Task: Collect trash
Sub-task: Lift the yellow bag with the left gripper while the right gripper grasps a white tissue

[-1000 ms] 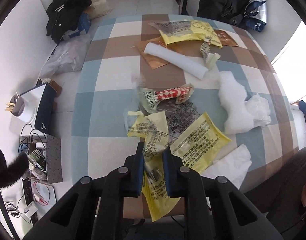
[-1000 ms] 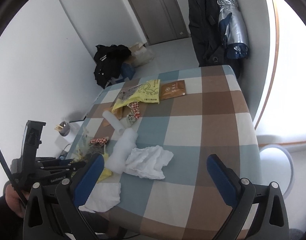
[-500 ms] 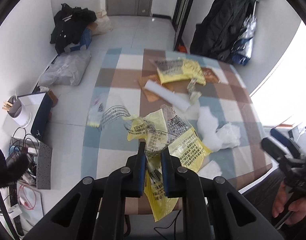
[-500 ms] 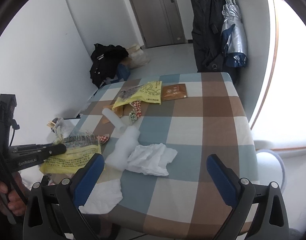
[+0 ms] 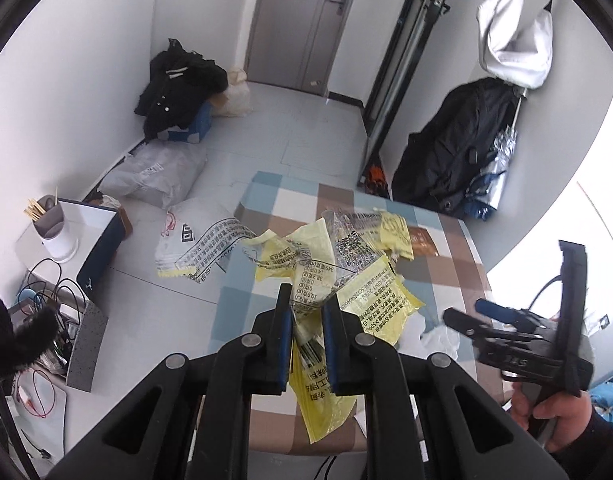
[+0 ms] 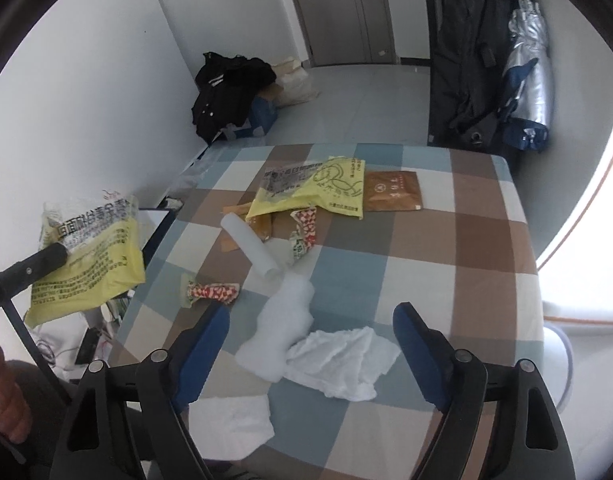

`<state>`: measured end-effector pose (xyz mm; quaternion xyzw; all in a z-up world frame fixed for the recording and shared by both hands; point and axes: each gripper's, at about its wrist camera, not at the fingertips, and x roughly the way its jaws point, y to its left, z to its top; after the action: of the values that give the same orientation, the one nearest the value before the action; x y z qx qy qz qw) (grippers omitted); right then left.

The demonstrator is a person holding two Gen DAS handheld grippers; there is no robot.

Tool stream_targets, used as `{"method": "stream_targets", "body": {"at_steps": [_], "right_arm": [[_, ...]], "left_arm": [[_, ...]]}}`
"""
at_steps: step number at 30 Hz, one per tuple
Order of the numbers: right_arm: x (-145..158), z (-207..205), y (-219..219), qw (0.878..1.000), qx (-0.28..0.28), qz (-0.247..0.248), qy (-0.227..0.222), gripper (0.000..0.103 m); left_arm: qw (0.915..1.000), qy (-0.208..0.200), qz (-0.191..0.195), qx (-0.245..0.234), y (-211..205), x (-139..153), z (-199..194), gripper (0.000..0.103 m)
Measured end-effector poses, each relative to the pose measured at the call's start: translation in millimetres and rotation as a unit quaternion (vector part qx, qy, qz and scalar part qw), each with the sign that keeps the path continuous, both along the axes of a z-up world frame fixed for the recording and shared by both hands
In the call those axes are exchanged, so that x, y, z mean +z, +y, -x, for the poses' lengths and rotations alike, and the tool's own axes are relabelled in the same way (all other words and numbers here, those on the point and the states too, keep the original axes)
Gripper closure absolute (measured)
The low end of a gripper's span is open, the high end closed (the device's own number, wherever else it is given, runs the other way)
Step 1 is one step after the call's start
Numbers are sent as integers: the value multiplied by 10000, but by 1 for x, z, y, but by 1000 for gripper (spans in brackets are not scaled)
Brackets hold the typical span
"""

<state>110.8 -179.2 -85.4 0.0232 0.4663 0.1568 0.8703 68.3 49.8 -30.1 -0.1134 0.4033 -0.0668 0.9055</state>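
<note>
My left gripper (image 5: 308, 312) is shut on a bunch of yellow and clear printed wrappers (image 5: 378, 300). It holds them in the air over the table's left side, and the right wrist view shows the same wrappers (image 6: 86, 264) hanging there. My right gripper (image 6: 308, 312) hovers above a white foam piece (image 6: 282, 328) and a crumpled white tissue (image 6: 342, 360) near the front edge. Its jaws are closing, and the pads touch nothing. A red-and-white checked wrapper (image 6: 212, 292) lies left of the foam.
On the checked tablecloth (image 6: 446, 264) lie a white roll (image 6: 250, 246), a yellow bag (image 6: 318, 192), a brown packet (image 6: 392, 192) and another tissue (image 6: 230, 416) at the front left corner. Bags and cables crowd the floor on the left (image 5: 154, 176).
The left gripper has risen with the yellow wrappers, lifting them off the table. The right gripper has moved in over the foam and tissue, and its jaws have narrowed.
</note>
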Motion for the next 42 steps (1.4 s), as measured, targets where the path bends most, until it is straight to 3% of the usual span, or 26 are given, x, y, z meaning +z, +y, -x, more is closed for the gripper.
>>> {"method": "stream_targets", "body": {"at_steps": [3, 6, 9, 12, 13, 14, 16, 24, 38, 42], "right_arm": [[-16, -23, 20, 9989, 224, -1, 415, 19], [-34, -39, 40, 9956, 422, 338, 765, 20], [-43, -43, 52, 9928, 570, 637, 838, 28], [-47, -44, 58, 9907, 646, 814, 878, 43], [-49, -43, 59, 9899, 676, 852, 908, 57], [-51, -44, 60, 9890, 699, 878, 963, 64], [-53, -44, 57, 9885, 671, 865, 1046, 72], [-46, -36, 56, 9915, 694, 832, 726, 73], [1, -16, 22, 9978, 421, -506, 114, 73], [2, -14, 8, 9953, 235, -907, 239, 73]], "left_arm": [[9999, -61, 83, 95, 6, 1, -1, 93], [9996, 3, 229, 189, 12, -1, -4, 93], [9995, -8, 272, 181, 15, -2, -3, 93], [9996, 9, 231, 170, 16, -5, -6, 93], [9995, 37, 249, 184, 17, -6, -7, 93], [9995, 42, 236, 205, 18, -7, -7, 93], [9994, 41, 245, 221, 18, -6, -6, 93], [9995, 77, 208, 232, 16, -5, -5, 93], [9996, 182, 16, 211, 3, -11, -3, 93], [9995, 236, -72, 172, -3, -13, -1, 93]]}}
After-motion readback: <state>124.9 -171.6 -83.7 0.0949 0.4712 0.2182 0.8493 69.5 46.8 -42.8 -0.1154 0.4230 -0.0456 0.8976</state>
